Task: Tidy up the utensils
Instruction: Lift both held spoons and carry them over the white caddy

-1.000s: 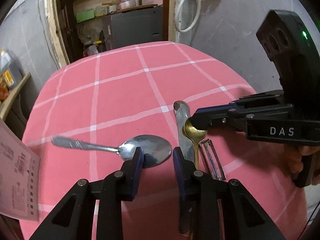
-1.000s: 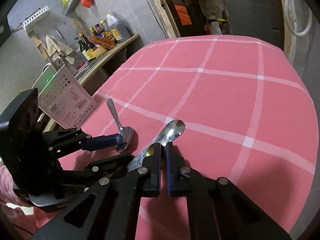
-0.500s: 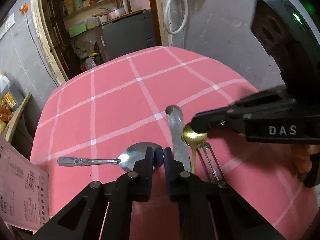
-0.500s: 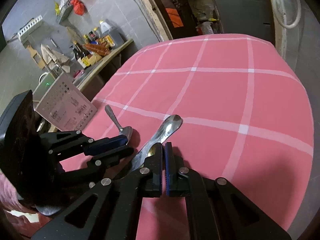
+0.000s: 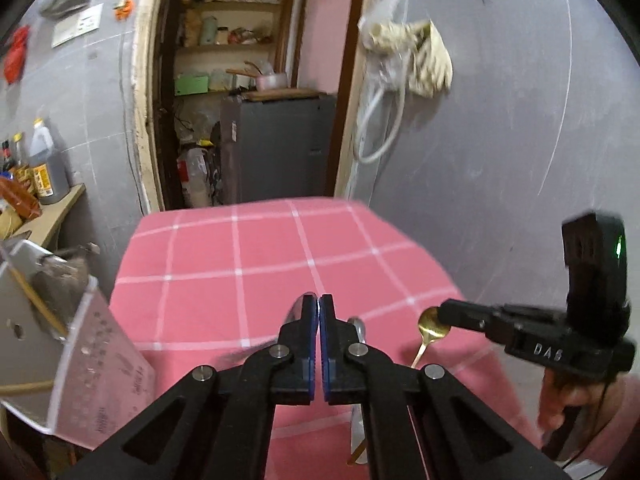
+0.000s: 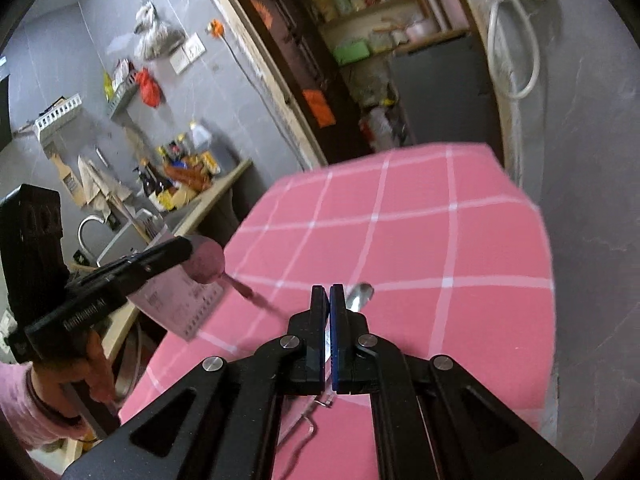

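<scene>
Above the pink checked tablecloth (image 5: 240, 280), both claws grip spoons.
The left gripper (image 5: 319, 304) clamps the silver spoon (image 6: 206, 262); off its right side, the right gripper (image 6: 329, 294) pinches the gold spoon (image 5: 430, 326).

The left gripper's (image 5: 319, 304) black arms hid most of the large silver spoon (image 5: 297, 309), leaving only a sliver of bowl beside the blue pads. The flat steel knife (image 5: 357, 420) showed in short stretches between those arms. The small gold teaspoon's (image 5: 427, 330) handle ran out of sight behind the same arm. In the right wrist view, the large spoon was motion-blurred, its bowl tinted pink. The wire-framed metal peeler (image 6: 308, 424) lay mostly under the right gripper (image 6: 329, 298). The white printed carton (image 5: 96, 372) was cut by the frame edge, its print illegible.
</scene>
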Tool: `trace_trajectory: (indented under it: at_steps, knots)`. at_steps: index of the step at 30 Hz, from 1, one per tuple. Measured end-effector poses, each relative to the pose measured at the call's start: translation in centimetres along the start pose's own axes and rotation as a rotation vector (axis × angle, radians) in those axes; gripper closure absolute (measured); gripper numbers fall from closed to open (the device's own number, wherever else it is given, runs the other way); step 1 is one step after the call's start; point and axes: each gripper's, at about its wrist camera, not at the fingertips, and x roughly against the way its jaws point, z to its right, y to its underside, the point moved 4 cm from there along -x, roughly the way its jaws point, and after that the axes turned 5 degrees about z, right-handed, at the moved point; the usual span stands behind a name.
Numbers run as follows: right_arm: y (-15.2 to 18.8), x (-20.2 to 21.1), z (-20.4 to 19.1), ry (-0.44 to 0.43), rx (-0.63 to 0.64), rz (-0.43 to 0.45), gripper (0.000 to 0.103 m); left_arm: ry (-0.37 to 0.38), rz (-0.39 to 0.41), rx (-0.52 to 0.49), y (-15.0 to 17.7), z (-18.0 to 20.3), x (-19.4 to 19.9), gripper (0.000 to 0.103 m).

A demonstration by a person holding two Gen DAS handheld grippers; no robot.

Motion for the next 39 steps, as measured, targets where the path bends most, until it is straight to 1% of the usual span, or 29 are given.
trace_trajectory:
  at_steps: [3,10,15,18,24,27,32,35,39]
  knots:
    - [-1.1,1.4,-1.4,0.027,0.021,0.045,0.101,0.030,0.016,0.054,-1.1,-1.4,1.4,0.101]
    - [-4.2,3.8,-5.3,0.066,0.068,0.140,0.101,0.080,0.045,0.086,-2.9,-3.4,5.1,0.101]
    - [-6.9,4.7,-9.0,0.060,0.108,0.206,0.101,0.113,0.092,0.108,-4.8,-5.2,8.0,0.101]
    - [-8.4,4.8,-11.5,0.049,0.137,0.239,0.101,0.130,0.115,0.141,-6.0,-6.8,9.5,0.101]
    - [-10.7,4.0,-17.2,0.018,0.203,0.287,0.101,0.124,0.170,0.183,-8.0,-10.9,12.4,0.101]
    - [-11.3,3.0,-20.3,0.006,0.250,0.288,0.101,0.118,0.186,0.198,-8.5,-12.6,13.3,0.100]
    - [-11.0,1.1,-24.4,-0.002,0.335,0.268,0.101,0.158,0.209,0.248,-8.9,-14.8,14.6,0.101]
    - [-10.6,0.2,-25.5,-0.009,0.342,0.245,0.101,0.171,0.228,0.255,-9.2,-15.5,15.3,0.101]
    - [-9.7,-1.2,-26.3,0.024,0.381,0.208,0.101,0.187,0.231,0.256,-9.3,-16.4,15.9,0.101]
